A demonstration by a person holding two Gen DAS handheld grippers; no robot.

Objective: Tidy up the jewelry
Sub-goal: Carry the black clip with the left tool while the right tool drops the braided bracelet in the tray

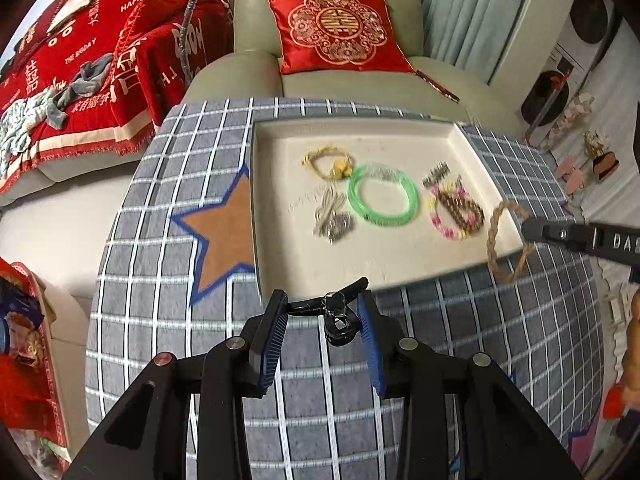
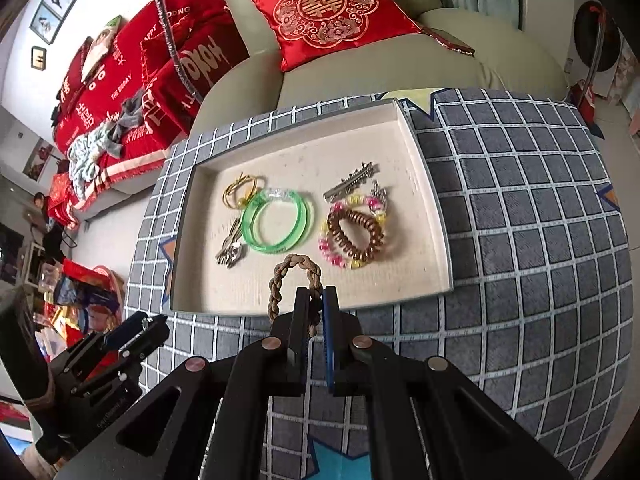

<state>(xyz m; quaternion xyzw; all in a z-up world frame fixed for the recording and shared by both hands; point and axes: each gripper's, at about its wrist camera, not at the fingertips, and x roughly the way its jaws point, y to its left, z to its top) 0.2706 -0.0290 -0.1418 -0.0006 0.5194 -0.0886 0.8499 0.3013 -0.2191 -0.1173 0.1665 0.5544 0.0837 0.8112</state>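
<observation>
Left to right in the cream tray [image 2: 424, 184]: one yellow cord bracelet [image 2: 244, 188], one silver clip cluster [image 2: 231, 250], two green bangles [image 2: 278, 222], one silver barrette [image 2: 352, 182] lying diagonally, one pink-yellow bead bracelet [image 2: 332, 256] under one brown coil tie [image 2: 356, 236]. Left gripper [image 1: 324, 316] holds one black hair claw [image 1: 338, 318] crosswise between part-open pads. Right gripper [image 2: 316, 304], clamped tight, pinches one braided rope loop [image 2: 296, 276], long axis pointing away over the tray's near edge
</observation>
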